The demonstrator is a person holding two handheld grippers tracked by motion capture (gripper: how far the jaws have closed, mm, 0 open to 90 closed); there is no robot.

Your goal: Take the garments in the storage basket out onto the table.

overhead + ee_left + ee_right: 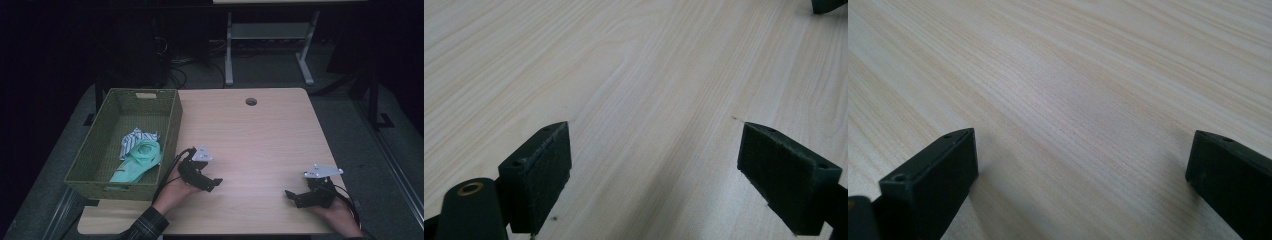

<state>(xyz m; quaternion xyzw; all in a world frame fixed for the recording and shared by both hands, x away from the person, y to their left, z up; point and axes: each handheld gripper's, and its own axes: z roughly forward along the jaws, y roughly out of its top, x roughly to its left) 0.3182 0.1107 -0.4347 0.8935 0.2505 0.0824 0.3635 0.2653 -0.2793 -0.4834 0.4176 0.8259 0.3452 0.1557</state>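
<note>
A green woven basket [95,150] stands on the left part of the wooden table [260,135]. Inside it lie a mint green cloth [140,160] and a striped white and blue cloth [134,139]. My left gripper [212,183] rests low on the table just right of the basket, open, with bare wood between its fingers [541,170]. My right gripper [292,197] sits near the front right of the table, open too, its fingers [933,180] wide apart over bare wood. The tip of the right gripper [826,5] shows at the top corner of the left gripper view.
A round cable hole [251,101] is in the table near its far edge. Behind the table stands a white desk frame [270,45] with cables on the dark floor. A plaid sleeve [145,225] comes in at the bottom left.
</note>
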